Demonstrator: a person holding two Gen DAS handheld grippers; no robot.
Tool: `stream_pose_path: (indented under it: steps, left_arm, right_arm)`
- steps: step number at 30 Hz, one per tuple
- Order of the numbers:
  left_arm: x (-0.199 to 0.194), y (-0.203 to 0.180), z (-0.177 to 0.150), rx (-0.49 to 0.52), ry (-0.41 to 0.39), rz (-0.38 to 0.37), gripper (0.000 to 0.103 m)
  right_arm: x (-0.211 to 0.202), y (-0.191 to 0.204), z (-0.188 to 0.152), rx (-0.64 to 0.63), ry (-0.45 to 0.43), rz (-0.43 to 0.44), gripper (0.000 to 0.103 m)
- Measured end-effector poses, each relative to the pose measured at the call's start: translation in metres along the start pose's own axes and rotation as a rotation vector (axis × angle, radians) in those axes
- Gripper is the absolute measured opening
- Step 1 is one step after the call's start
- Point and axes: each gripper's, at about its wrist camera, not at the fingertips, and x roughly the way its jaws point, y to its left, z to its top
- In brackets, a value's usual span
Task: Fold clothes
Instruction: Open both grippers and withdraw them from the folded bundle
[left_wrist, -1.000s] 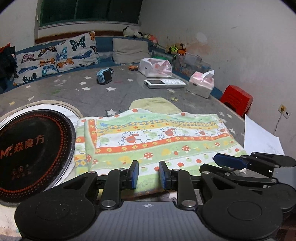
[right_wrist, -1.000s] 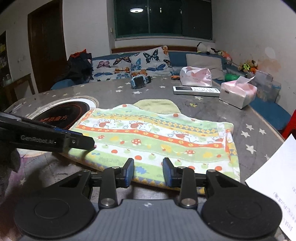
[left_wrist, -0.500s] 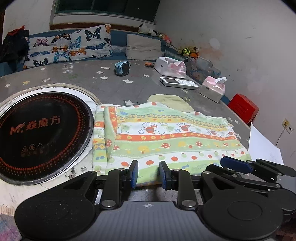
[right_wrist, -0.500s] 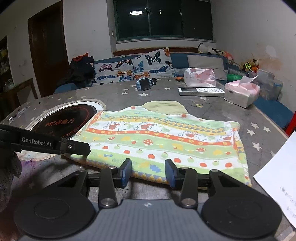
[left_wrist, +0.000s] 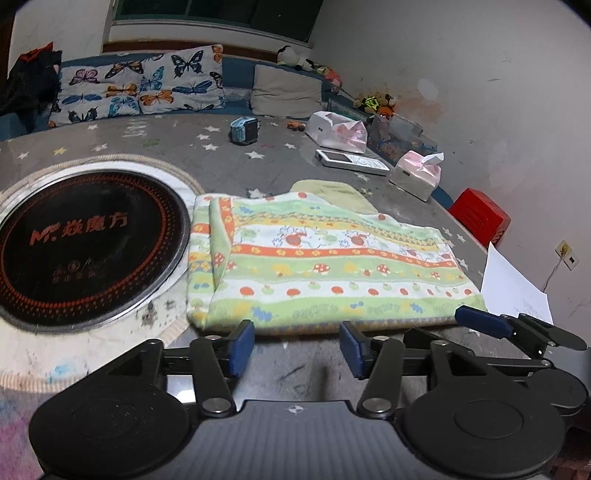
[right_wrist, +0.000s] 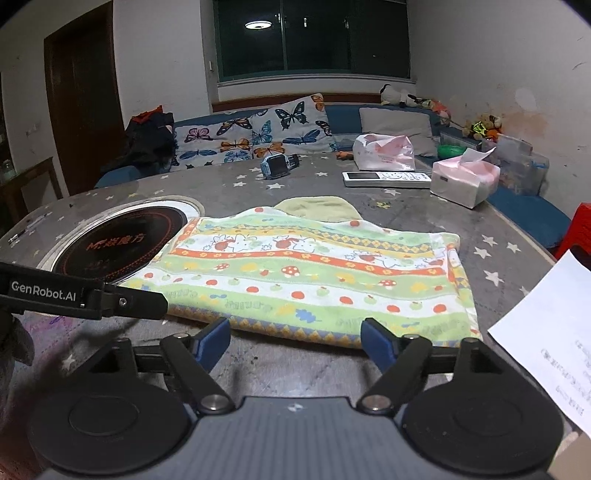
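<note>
A green, white and orange patterned cloth (left_wrist: 325, 266) lies folded flat on the grey starred table; it also shows in the right wrist view (right_wrist: 314, 273). My left gripper (left_wrist: 296, 345) is open and empty, just short of the cloth's near edge. My right gripper (right_wrist: 295, 341) is open and empty, also just short of the near edge. The right gripper shows in the left wrist view (left_wrist: 517, 326) at the cloth's near right corner. The left gripper shows in the right wrist view (right_wrist: 85, 295) at the near left corner.
A round black induction hob (left_wrist: 81, 243) sits left of the cloth. A pale yellow cloth (left_wrist: 332, 192) lies behind it. A white sheet of paper (right_wrist: 554, 332) lies at the right table edge. A tissue box (right_wrist: 465, 181), remote (right_wrist: 384, 177) and toy watch (right_wrist: 277, 166) stand farther back.
Both grippers have opened wider and drawn back from the cloth's near edge. The cloth lies flat and unmoved.
</note>
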Motion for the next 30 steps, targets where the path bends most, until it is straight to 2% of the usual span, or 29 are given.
stream_pose_path:
  steps: [2, 14, 26, 30]
  left_arm:
    - [-0.003, 0.002, -0.003, -0.004, 0.002, 0.002, 0.058]
    - [-0.020, 0.009, -0.017, -0.005, -0.010, 0.022, 0.087]
    - [-0.033, 0.005, -0.028, 0.032, -0.033, 0.040, 0.102]
    - [-0.036, 0.003, -0.031, 0.033, -0.039, 0.041, 0.103]
  right_arm:
    - [-0.002, 0.002, -0.002, 0.005, -0.001, -0.006, 0.083]
    - [-0.012, 0.016, -0.010, 0.010, -0.014, -0.030, 0.103]
    - [-0.024, 0.025, -0.016, -0.010, -0.038, -0.085, 0.103]
    - [-0.027, 0.026, -0.019, -0.007, -0.033, -0.083, 0.103]
